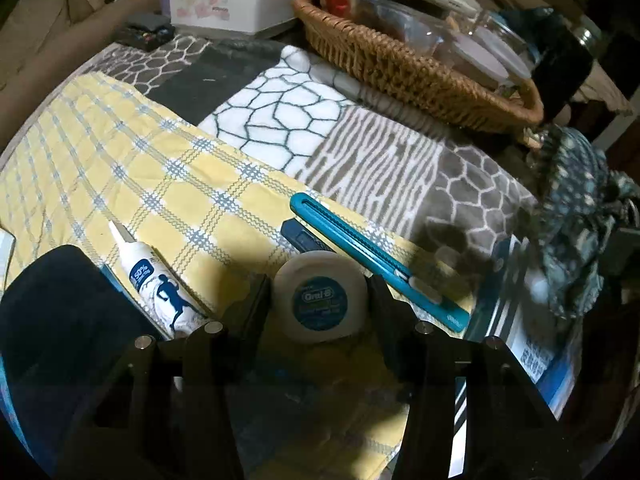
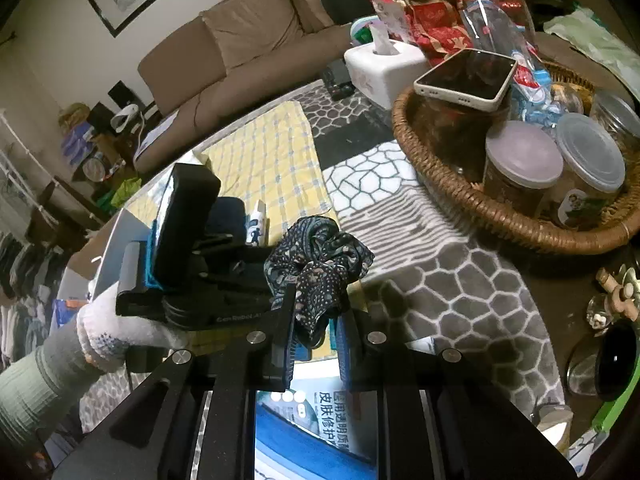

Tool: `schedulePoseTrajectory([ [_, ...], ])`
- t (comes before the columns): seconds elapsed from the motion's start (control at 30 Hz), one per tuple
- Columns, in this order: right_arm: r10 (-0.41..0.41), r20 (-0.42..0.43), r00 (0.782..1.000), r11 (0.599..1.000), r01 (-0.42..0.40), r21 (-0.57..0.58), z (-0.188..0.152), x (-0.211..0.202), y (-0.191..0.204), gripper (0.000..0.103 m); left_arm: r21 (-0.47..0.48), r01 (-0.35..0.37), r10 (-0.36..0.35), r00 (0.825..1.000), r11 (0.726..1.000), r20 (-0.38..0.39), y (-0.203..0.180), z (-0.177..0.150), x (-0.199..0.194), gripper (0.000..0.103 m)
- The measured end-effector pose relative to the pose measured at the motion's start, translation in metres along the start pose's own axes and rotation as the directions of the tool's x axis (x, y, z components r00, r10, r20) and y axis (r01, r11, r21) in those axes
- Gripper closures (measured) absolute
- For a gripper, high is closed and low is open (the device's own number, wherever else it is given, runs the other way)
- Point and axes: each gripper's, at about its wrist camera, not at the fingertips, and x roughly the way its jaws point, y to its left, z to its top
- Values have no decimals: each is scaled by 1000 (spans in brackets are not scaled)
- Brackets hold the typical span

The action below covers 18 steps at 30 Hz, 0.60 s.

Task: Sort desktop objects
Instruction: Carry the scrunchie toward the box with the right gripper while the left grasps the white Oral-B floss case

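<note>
In the left wrist view my left gripper [image 1: 320,300] has its jaws on either side of a round white Oral-B floss case [image 1: 320,300] on the yellow checked cloth [image 1: 140,152]; the fingers sit against its sides. A teal utility knife [image 1: 372,256] lies just right of it, a white tube with a blue runner [image 1: 160,284] to the left. In the right wrist view my right gripper [image 2: 316,320] is shut on a dark patterned scrunchie [image 2: 320,264], held above the table. The scrunchie also shows at the right of the left wrist view [image 1: 576,216].
A wicker basket [image 2: 472,196] with jars and a phone [image 2: 466,74] stands at the back right. A white tissue box [image 2: 384,68] is behind it. A blue and white box [image 2: 316,420] lies under the right gripper. The gloved left hand [image 2: 120,328] holds the left gripper.
</note>
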Motion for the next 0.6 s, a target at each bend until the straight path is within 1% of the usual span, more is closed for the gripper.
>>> schedulePoseTrajectory([
  [0.1,2,2,1000,1000,-2,-10,1,-2,7,87,-22,9,-8,1000,1000,22,2,-1,-16,56],
  [0.23,16,17,1000,999,-15,-31,5,-15,25,87,-50,31,-26,995,998,98,6,-6,-63,56],
  [0.27,21,19,1000,999,-21,-38,6,-18,32,87,-59,40,-32,992,997,121,8,-11,-79,56],
  [0.33,29,22,999,998,-28,-55,7,-23,46,87,-77,33,-20,985,996,171,17,-28,-122,56],
  [0.43,53,25,998,993,-50,-109,8,-30,82,87,-116,9,15,977,993,212,35,-52,-174,56],
  [0.47,64,25,998,990,-60,-128,7,-32,96,87,-139,1,30,974,990,223,46,-68,-196,56],
  [0.53,90,20,996,983,-86,-161,7,-32,126,87,-167,-21,61,968,986,242,61,-92,-224,56],
  [0.6,119,7,993,974,-115,-197,7,-29,161,87,-216,-59,112,964,975,242,84,-124,-253,56],
])
